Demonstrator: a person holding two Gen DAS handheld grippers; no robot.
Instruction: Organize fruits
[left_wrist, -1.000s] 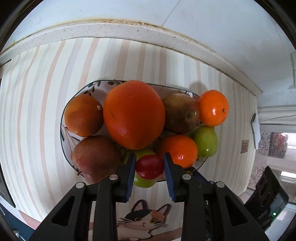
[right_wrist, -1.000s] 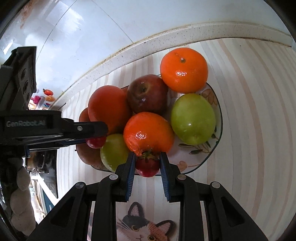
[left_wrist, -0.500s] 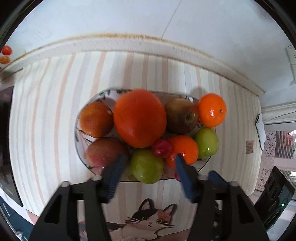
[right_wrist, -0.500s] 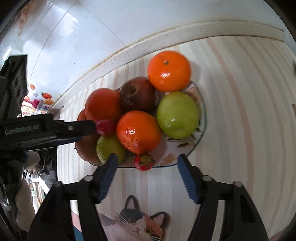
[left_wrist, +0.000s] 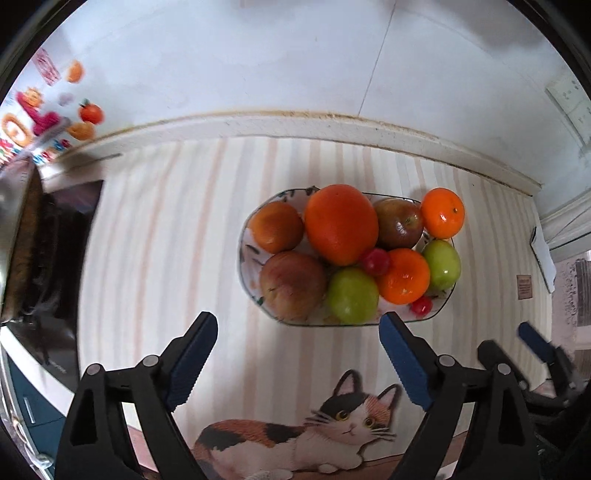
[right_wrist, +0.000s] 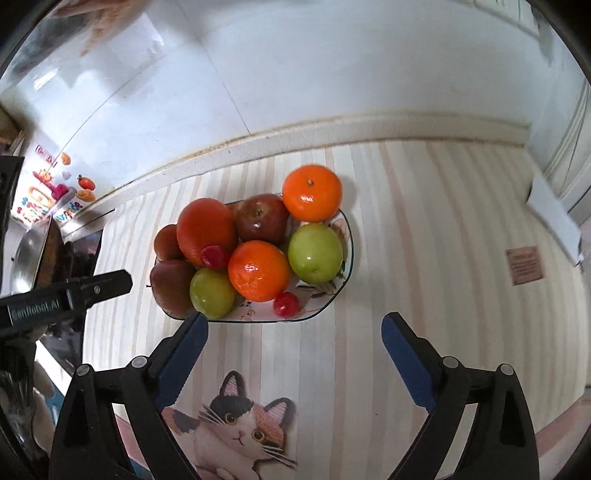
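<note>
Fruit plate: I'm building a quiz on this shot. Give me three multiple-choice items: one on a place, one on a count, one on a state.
1. Where does the smallest red fruit lie?
A. plate's near rim
B. on the cat picture
C. atop the big orange

2. How many green fruits show?
A. one
B. two
C. four

3. How is the right gripper?
A. shut on a fruit
B. open, empty
C. shut, empty

Answers: 1 A, it sits on the plate by the near edge. 2 B, two green ones. 3 B, jaws spread, nothing between.

White tiled wall (left_wrist: 258, 55) behind striped tablecloth (left_wrist: 166, 240).
</note>
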